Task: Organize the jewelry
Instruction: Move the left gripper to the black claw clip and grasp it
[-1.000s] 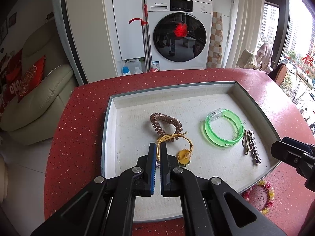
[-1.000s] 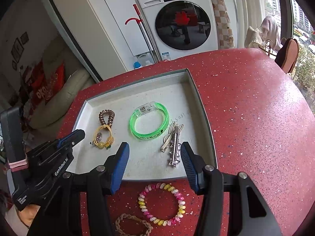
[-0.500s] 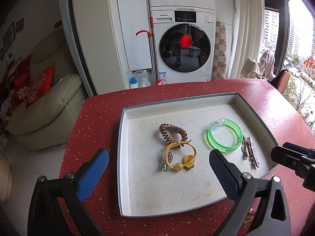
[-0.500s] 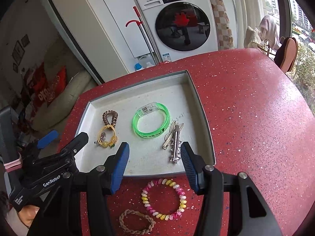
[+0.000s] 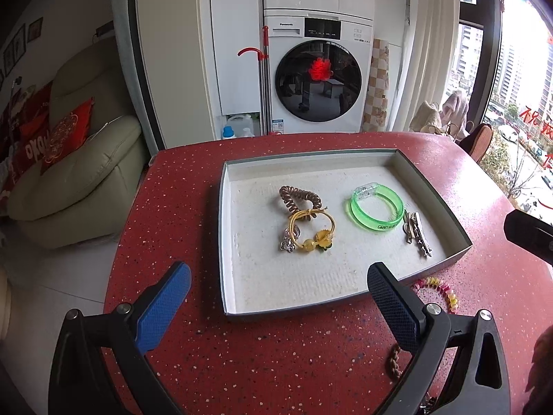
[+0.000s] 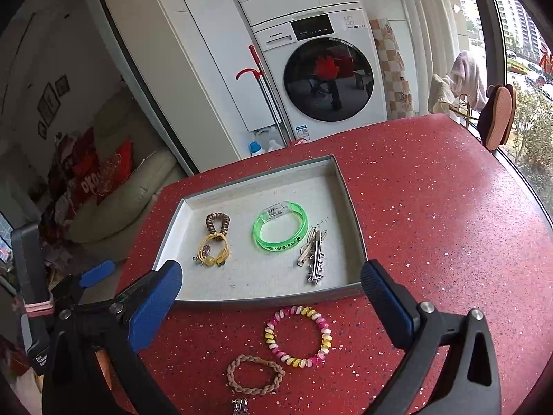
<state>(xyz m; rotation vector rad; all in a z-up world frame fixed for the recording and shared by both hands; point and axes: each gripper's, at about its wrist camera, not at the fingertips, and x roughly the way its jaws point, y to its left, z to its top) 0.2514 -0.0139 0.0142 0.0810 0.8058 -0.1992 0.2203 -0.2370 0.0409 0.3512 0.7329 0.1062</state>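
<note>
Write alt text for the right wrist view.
The open right gripper, its jaws opening with nothing between them, hovers over a pink-and-yellow coil bracelet and a braided tan band on a red table. Beyond, a grey tray holds a green bangle, silver hair clips and yellow and brown hair ties.

Red speckled table (image 5: 193, 352); behind its far edge, a white washing machine (image 5: 318, 79). Cream sofa (image 5: 79, 169) with red cushions at left; daylit windows (image 6: 518, 45) at right.
</note>
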